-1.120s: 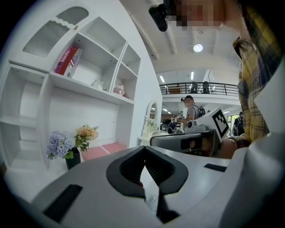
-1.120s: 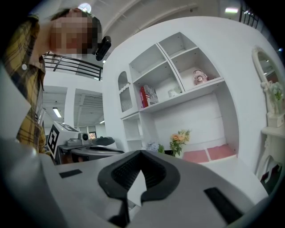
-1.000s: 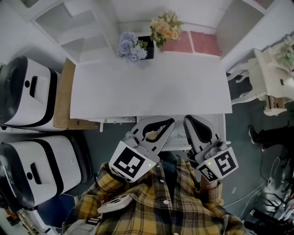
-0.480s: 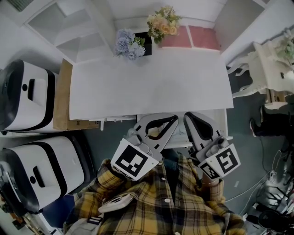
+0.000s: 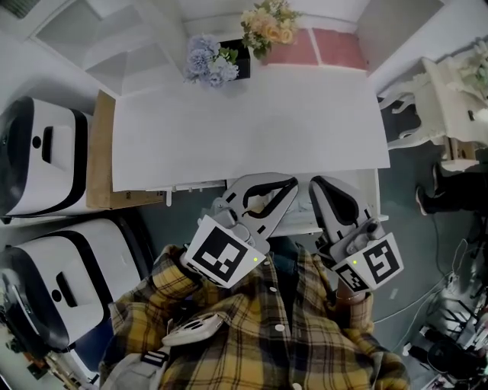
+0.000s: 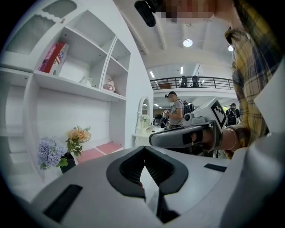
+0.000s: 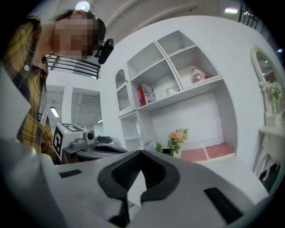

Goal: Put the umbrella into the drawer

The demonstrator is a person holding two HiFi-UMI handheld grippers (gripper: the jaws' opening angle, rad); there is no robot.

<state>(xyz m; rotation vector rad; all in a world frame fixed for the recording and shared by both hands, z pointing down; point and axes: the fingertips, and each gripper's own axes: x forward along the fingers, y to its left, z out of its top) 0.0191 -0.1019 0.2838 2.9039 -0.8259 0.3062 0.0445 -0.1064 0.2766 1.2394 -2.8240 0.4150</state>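
Observation:
I see no umbrella that I can name in any view. My left gripper (image 5: pixel 288 184) and right gripper (image 5: pixel 315 184) hang side by side at the front edge of the white table (image 5: pixel 252 129), over a white pulled-out drawer (image 5: pixel 299 222). Both are shut, tips touching, with nothing between the pads (image 6: pixel 144 151) (image 7: pixel 140 156). Something beige (image 5: pixel 255 202) shows through the loop of the left jaws; I cannot tell what it is. Each gripper view shows the other gripper alongside: the right one (image 6: pixel 187 136) and the left one (image 7: pixel 95 149).
Two flower pots, blue (image 5: pixel 210 65) and peach (image 5: pixel 267 23), stand at the table's far edge under white wall shelves (image 6: pixel 80 67). Two white machines (image 5: pixel 46 152) (image 5: pixel 69 282) and a cardboard box (image 5: pixel 99 164) sit left. A white dresser (image 5: pixel 450 99) stands right.
The left gripper has rolled a little about its own line. The right gripper has kept still. Both have stayed shut.

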